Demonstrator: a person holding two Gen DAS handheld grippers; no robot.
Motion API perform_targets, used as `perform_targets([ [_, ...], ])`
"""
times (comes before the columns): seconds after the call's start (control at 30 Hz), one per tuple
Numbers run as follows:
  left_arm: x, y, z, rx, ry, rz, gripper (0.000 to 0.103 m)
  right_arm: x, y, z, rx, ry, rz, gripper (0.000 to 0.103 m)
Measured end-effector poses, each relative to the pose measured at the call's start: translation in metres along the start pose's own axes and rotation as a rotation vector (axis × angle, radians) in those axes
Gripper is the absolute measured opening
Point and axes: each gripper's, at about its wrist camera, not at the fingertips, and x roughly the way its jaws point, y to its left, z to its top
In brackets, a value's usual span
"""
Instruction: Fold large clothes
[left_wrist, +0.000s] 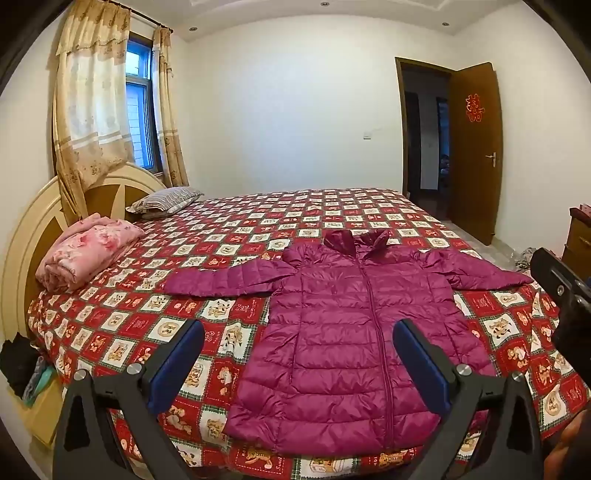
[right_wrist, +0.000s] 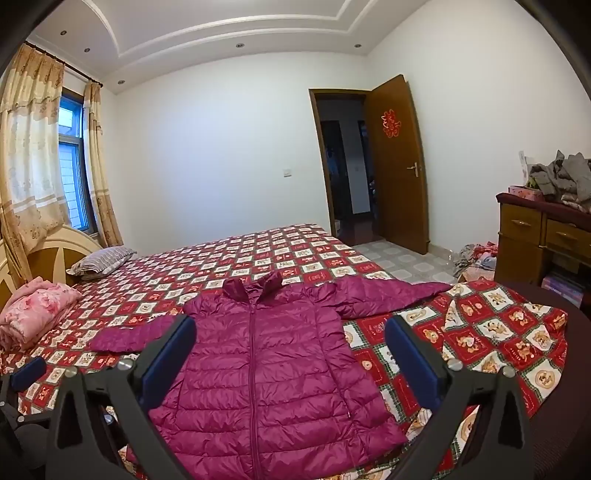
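Item: magenta puffer jacket (left_wrist: 354, 332) on bed (left_wrist: 155, 306)
Zipped, front up, sleeves spread; pink bundle (left_wrist: 88, 254) near the headboard. My left fingers (left_wrist: 188, 350) and right fingers (right_wrist: 177, 347) hover released, grasping nothing.

Ahead of our two wide-open grippers, left gripper (left_wrist: 299, 354) and right gripper (right_wrist: 291, 350), only the flat jacket (left_wrist: 354, 332) lies on the bed (left_wrist: 155, 317), with bare quilt either side, while the rolled blanket (left_wrist: 85, 254) and pillow (left_wrist: 166, 201) sit far left.
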Motion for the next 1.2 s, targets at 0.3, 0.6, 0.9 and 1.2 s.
perform_targets([
  [0.3, 0.0007, 0.0021, 0.0000, -0.003, 0.002, -0.004, 0.102, -0.0004, 0.0001, -0.0004, 0.001, -0.001, 0.001, 0.103],
  [0.6, 0.0000, 0.0025, -0.0006, -0.005, 0.003, -0.005, 0.102, -0.0005, 0.0005, -0.0002, 0.002, -0.001, 0.001, 0.103],
  [0.9, -0.0012, 0.0011, 0.0001, -0.006, 0.003, -0.007, 0.102, -0.0004, 0.0004, -0.0002, 0.003, -0.002, 0.001, 0.103],
  [1.2, -0.0015, 0.0012, 0.0004, -0.007, 0.004, -0.007, 0.102, -0.0004, 0.0000, -0.0003, 0.003, -0.002, 0.001, 0.103],
])
